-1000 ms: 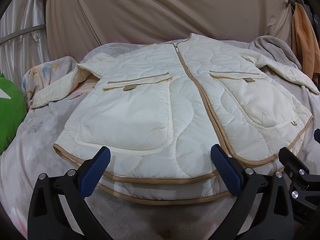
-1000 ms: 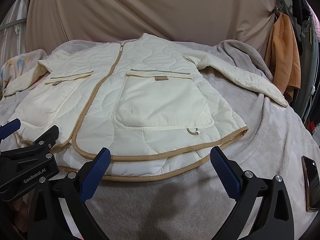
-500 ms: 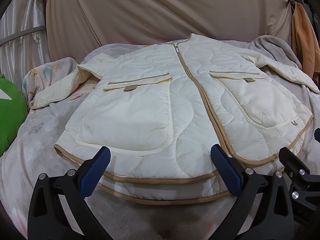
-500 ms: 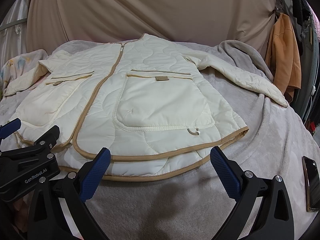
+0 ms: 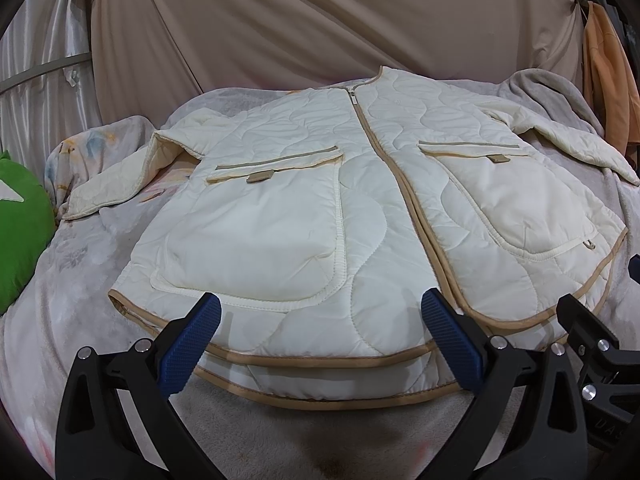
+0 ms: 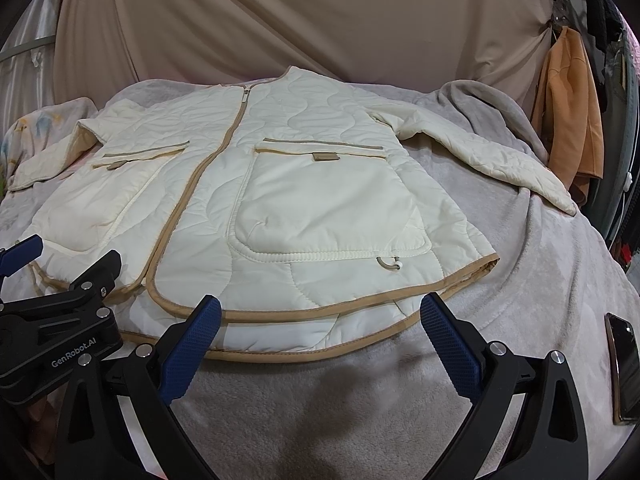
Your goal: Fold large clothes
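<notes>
A cream quilted jacket point(image 5: 360, 208) with tan trim lies flat, front up and zipped, on a grey blanket; it also shows in the right wrist view point(image 6: 304, 200). Both sleeves are spread outward. My left gripper point(image 5: 320, 340) is open and empty, hovering just above the hem left of the zipper. My right gripper point(image 6: 320, 340) is open and empty, over the hem on the jacket's right half. The left gripper's body shows in the right wrist view point(image 6: 60, 320), and the right gripper's body at the edge of the left wrist view point(image 5: 592, 344).
A grey blanket point(image 6: 540, 280) covers the bed. A phone point(image 6: 624, 364) lies near the right edge. An orange garment point(image 6: 568, 120) hangs at the right. A green cushion point(image 5: 20, 228) sits at the left. Beige drapes point(image 5: 320, 20) hang behind.
Both grippers have crept slightly forward toward the jacket's hem. The jacket has not moved and both grippers stay open.
</notes>
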Available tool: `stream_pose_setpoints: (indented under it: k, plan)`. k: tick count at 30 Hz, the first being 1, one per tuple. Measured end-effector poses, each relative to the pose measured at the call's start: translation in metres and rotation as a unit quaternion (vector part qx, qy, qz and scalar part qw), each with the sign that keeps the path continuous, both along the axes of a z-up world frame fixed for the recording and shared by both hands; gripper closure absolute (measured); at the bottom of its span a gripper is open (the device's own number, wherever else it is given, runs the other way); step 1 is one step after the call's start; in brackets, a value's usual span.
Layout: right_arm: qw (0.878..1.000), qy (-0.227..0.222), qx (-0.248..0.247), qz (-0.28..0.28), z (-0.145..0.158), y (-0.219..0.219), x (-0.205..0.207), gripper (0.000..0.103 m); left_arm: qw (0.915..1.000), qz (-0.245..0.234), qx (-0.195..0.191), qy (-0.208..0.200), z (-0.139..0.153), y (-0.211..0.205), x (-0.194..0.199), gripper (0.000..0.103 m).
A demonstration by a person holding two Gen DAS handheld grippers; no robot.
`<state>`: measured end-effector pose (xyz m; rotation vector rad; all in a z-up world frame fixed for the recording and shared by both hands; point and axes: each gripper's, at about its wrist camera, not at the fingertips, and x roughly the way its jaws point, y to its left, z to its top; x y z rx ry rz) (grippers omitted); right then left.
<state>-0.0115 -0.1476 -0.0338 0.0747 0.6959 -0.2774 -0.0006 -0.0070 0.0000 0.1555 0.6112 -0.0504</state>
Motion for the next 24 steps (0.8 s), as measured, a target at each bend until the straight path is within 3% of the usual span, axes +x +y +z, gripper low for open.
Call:
stream_pose_setpoints:
  k: [24]
  plan:
    - [1.0,0.003,0.006,0.003,-0.0009,-0.0006,0.0006,0.005,1.0,0.0,-0.001,0.001,-0.0005,0.0003,-0.0001,0.005]
